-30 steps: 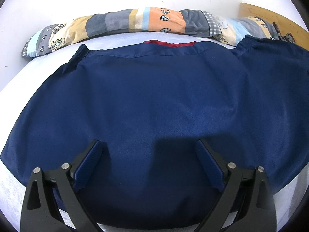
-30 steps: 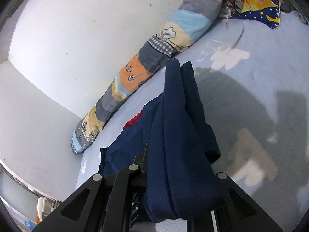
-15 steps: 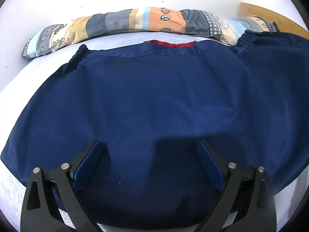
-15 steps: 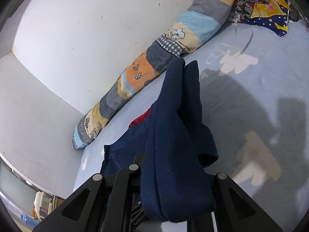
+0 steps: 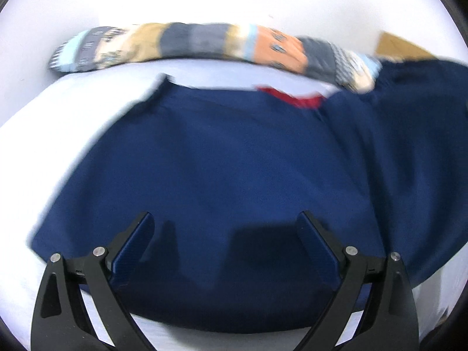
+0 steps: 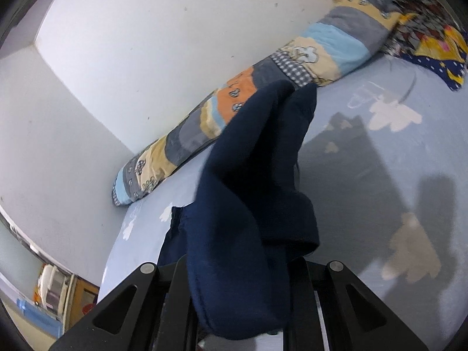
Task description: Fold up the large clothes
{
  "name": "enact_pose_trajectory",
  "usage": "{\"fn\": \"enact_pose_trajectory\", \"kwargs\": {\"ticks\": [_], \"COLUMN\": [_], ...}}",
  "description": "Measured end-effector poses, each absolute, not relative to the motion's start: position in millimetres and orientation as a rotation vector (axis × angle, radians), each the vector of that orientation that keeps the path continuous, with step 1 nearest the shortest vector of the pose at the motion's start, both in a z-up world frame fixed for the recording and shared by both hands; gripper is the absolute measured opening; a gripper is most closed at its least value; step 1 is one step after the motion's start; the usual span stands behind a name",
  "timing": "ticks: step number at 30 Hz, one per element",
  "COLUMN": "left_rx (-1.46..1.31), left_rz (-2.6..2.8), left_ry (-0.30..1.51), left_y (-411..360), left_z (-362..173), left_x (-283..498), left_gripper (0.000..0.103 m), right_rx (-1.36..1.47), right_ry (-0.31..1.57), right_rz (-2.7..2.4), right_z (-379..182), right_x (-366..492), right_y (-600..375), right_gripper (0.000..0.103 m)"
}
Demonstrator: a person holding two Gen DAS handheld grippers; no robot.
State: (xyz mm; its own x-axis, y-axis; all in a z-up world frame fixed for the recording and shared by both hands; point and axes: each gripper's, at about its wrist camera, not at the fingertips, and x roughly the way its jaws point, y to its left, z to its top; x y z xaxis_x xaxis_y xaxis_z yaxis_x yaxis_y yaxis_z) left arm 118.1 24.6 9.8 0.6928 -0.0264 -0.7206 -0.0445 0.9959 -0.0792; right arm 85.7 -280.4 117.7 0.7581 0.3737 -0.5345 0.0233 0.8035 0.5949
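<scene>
A large navy garment [image 5: 234, 152] lies spread on the bed, with a red neck lining [image 5: 292, 99] showing at its far edge. My left gripper [image 5: 225, 216] hovers just above its near hem, open, with nothing between the blue pads [image 5: 137, 242]. In the right wrist view my right gripper [image 6: 242, 263] is shut on a bunched fold of the same navy garment [image 6: 257, 175], which drapes over and hides its fingertips. That lifted side rises at the right of the left wrist view and overlaps the neck area.
A long patchwork bolster [image 5: 204, 44] runs along the white wall behind the garment. The pale sheet [image 6: 380, 190] with cloud prints stretches to the right. A colourful patterned cloth [image 6: 424, 38] and a wooden headboard [image 5: 400, 46] sit at the far right.
Both grippers have risen and shifted. The right gripper has carried its held fold higher and across, so the garment's right side now covers part of the red neck lining.
</scene>
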Motion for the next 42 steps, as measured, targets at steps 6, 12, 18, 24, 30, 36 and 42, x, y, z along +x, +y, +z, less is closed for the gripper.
{"fn": "enact_pose_trajectory", "kwargs": {"ticks": [6,12,18,24,30,36,42], "left_rx": [-0.157,-0.161,-0.317,-0.343,-0.378,-0.389,-0.396], "left_rz": [0.15,0.288,0.377,0.362,0.332,0.315,0.282], "left_ry": [0.806,0.756,0.88,0.861,0.824,0.864,0.864], "left_y": [125,232,307,313,308,307,301], "left_z": [55,81,40,42,55,47,49], "left_x": [122,106,102,107,110,111,115], "left_gripper": [0.098,0.098,0.098,0.098,0.098,0.098,0.098], "right_rx": [0.495,0.276,-0.157,-0.29,-0.23,-0.414,-0.474], "right_ry": [0.724,0.768,0.839,0.841,0.739,0.928,0.857], "right_rz": [0.225,0.251,0.247,0.233,0.278,0.292,0.413], "right_z": [134,138,70,25,76,8,26], "right_x": [97,111,119,111,97,101,75], "right_y": [-219,-113,35,61,63,108,109], "right_gripper": [0.014,0.014,0.014,0.013,0.011,0.018,0.038]}}
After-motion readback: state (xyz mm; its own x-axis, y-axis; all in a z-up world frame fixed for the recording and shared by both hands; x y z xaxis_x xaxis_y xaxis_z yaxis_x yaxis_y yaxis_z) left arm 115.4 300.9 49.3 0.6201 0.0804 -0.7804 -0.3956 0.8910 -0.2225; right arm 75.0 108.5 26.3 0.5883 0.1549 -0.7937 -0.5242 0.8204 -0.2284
